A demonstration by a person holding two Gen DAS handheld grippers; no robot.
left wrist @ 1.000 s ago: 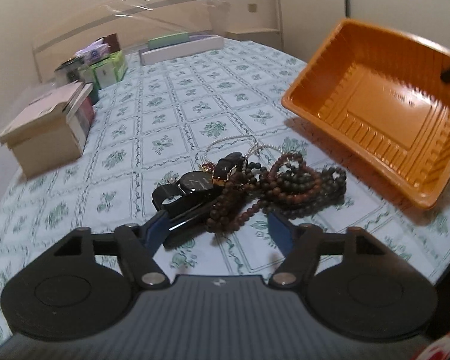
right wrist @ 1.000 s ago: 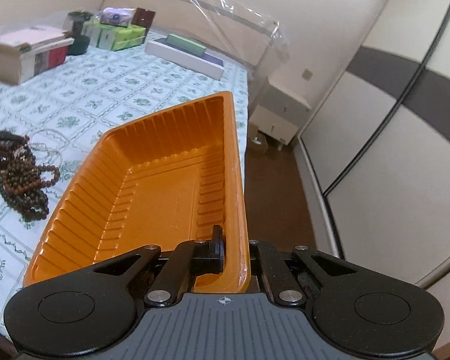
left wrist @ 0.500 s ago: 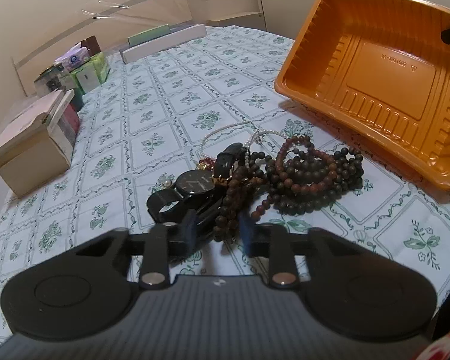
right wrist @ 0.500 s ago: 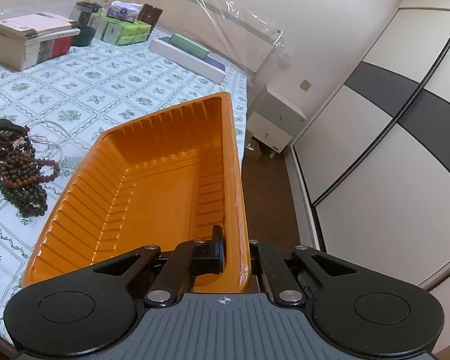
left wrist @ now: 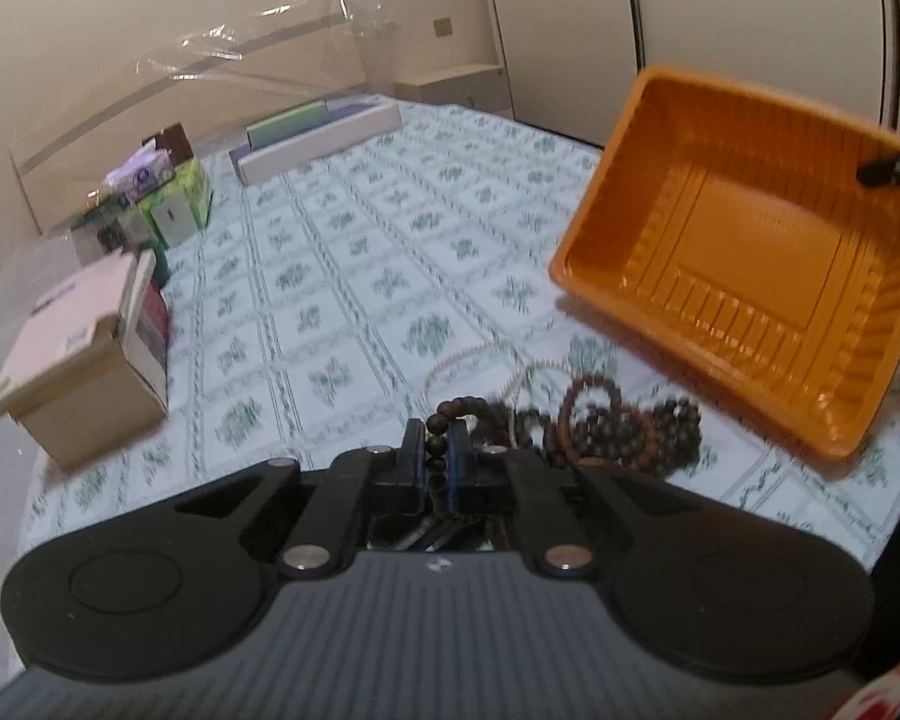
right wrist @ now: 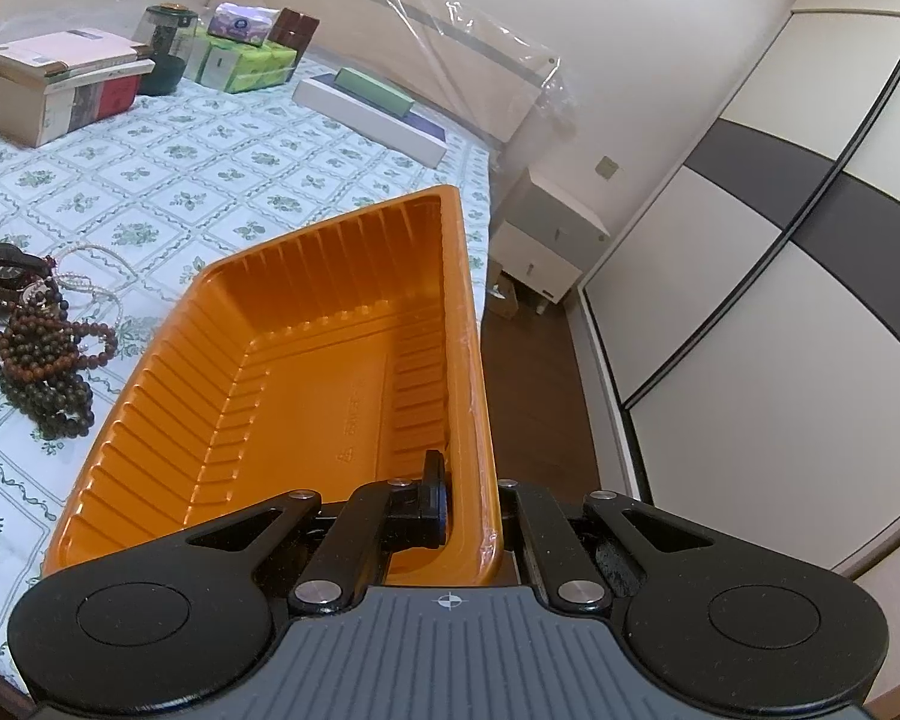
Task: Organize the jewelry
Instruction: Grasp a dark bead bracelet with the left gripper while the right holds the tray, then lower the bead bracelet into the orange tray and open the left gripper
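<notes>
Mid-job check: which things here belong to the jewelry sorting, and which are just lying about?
Job:
- bead strand pinched in the left gripper
- bead bracelets pile
- pearl strands
- watch
- orange tray, its rim clamped by the right gripper

Lying about:
- cardboard box
- green cartons
- long white box
- dark jar

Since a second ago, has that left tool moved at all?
Yes. The left tool closed on a dark bead strand and lifted it up off the jewelry pile on the flowered bedspread.
</notes>
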